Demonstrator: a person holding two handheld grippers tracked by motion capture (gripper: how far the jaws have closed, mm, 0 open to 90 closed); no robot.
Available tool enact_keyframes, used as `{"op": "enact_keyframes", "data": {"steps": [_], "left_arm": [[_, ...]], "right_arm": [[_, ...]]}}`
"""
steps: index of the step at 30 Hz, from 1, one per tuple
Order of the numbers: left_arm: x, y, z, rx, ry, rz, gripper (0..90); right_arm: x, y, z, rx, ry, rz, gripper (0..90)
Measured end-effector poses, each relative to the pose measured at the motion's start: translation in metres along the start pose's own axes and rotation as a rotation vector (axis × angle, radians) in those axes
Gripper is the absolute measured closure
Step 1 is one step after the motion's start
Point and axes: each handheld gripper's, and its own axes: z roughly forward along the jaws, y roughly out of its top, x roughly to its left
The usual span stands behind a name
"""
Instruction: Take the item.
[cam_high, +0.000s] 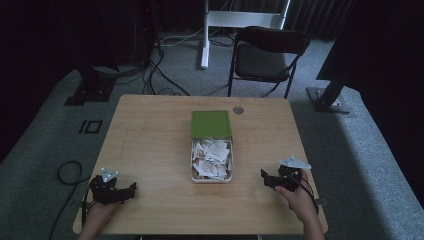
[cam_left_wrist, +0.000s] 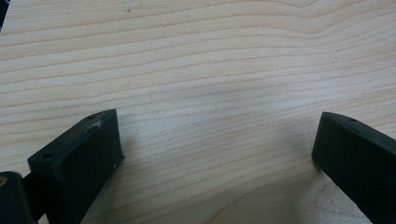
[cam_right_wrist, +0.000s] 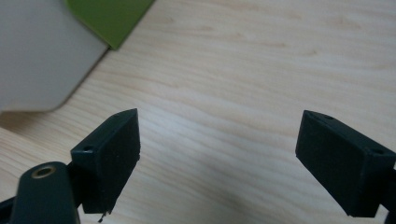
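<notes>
A white box (cam_high: 211, 177) holding several white paper packets (cam_high: 212, 155) sits in the middle of the wooden table (cam_high: 150, 130), with its green lid (cam_high: 211, 122) slid toward the far end. My left gripper (cam_high: 131, 189) rests near the table's front left corner, open, with bare wood between its jaws (cam_left_wrist: 215, 140). At the front right, a hand holds my right gripper (cam_high: 263, 176), also open and empty. In the right gripper view the box's white side (cam_right_wrist: 42, 56) and the green lid (cam_right_wrist: 109, 16) lie to the upper left of that gripper (cam_right_wrist: 217, 140).
A black folding chair (cam_high: 267, 55) and a white stand (cam_high: 207, 30) are beyond the table's far edge. Black posts with base plates (cam_high: 90, 90) (cam_high: 330, 97) flank the table. Cables (cam_high: 67, 172) lie on the grey carpet. A small round grommet (cam_high: 238, 110) sits near the far edge.
</notes>
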Motion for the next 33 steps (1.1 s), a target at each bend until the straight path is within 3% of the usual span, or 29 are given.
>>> {"op": "enact_keyframes", "data": {"steps": [22, 33], "left_arm": [[0.000, 0.000, 0.000, 0.000, 0.000, -0.001, 2.3], [0.000, 0.000, 0.000, 0.000, 0.000, -0.001, 2.3]], "right_arm": [[0.024, 0.049, -0.008, -0.091, 0.074, -0.062, 14.4], [0.044, 0.073, -0.008, -0.131, 0.139, -0.097, 15.1]]}}
